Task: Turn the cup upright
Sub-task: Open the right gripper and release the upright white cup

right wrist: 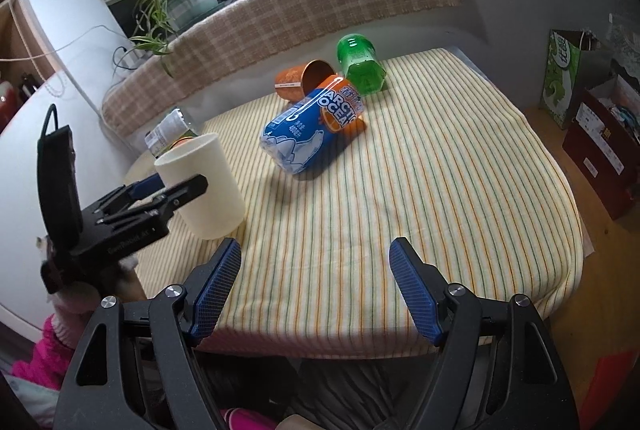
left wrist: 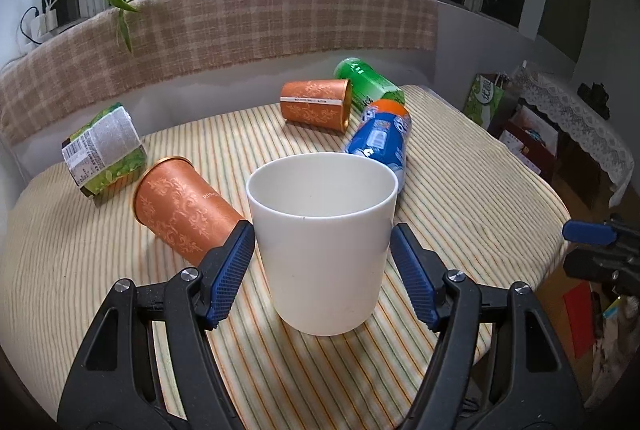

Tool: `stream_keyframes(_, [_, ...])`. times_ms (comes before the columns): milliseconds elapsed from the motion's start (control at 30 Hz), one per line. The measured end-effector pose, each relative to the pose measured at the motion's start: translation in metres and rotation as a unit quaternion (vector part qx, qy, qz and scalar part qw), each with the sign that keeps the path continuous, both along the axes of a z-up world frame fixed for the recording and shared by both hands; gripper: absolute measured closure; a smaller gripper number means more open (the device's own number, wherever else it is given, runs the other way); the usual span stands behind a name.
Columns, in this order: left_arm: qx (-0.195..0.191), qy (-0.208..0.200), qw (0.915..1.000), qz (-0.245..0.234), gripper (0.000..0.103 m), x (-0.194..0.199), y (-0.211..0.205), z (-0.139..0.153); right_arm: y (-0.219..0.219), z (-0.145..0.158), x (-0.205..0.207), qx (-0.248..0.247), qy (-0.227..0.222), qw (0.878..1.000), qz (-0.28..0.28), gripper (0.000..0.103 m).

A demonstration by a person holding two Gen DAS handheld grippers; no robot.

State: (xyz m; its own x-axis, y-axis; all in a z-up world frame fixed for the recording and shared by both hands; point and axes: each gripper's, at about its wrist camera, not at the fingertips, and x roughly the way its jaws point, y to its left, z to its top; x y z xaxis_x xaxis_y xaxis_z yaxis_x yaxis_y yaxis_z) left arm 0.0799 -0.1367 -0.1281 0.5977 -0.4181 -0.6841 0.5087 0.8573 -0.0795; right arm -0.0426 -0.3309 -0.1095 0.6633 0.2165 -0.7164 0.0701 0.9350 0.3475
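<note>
The white cup [left wrist: 322,250] stands mouth up on the striped cloth [left wrist: 460,197], right between the jaws of the left gripper [left wrist: 322,252]. Those jaws are spread wide, one on each side of the cup, just beside it but with a small gap.

An orange tin [left wrist: 182,209] lies on its side just past the left jaw. A blue bottle [left wrist: 382,137] lies just beyond the cup, and further off lie a second orange tin [left wrist: 316,103] and a green bottle [left wrist: 368,83]. A green pack [left wrist: 104,149] sits far out to the left.

The right gripper [right wrist: 316,270] has its jaws wide apart with only cloth between them. Only its view shows the cup from the side, smooth and plain, and the words on the blue bottle.
</note>
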Motion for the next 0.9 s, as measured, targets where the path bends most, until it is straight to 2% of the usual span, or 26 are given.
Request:
stream_keyframes(567, [-0.003, -0.001, 1.0000, -0.003, 0.031, -0.017, 0.005, -0.008, -0.002, 0.000, -0.006, 0.002, -0.001, 1.000, -0.002, 0.026])
stream_keyframes(900, [-0.019, 0.009, 0.9997, -0.011, 0.032, -0.028, 0.010, -0.009, -0.002, 0.000, -0.010, 0.000, 0.000, 1.000, -0.007, 0.026])
